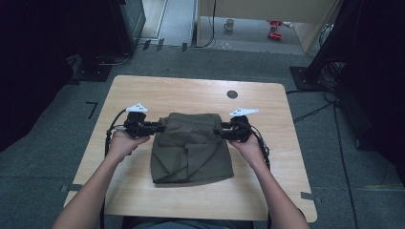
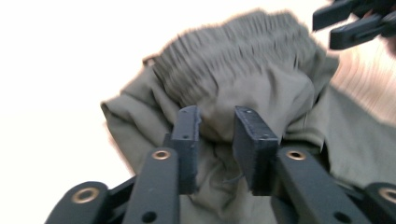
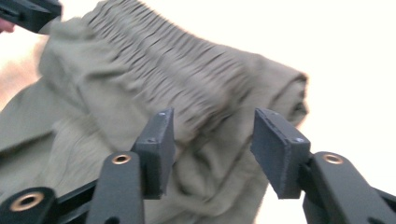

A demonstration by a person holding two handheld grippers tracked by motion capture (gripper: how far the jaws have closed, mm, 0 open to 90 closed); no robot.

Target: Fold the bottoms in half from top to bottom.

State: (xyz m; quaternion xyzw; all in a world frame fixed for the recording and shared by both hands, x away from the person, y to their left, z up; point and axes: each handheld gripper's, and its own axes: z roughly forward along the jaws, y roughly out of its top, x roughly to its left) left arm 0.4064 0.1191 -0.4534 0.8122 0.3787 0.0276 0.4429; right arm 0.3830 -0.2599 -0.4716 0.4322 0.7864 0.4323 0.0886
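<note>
An olive-green garment with a gathered elastic waistband lies folded at the middle of the wooden table. My left gripper points in at the waistband's left end. In the left gripper view its jaws stand a little apart, with a bulge of the cloth in the gap and no visible pinch. My right gripper points in at the right end. In the right gripper view it stands wide open over the rumpled cloth. Each gripper view also catches the other gripper's tips, the right gripper and the left gripper.
A small dark round hole sits in the tabletop beyond the garment. Bare wood runs along the table's far and near edges. On the floor beyond stand a mug and some red things. Cables and dark stands flank the table.
</note>
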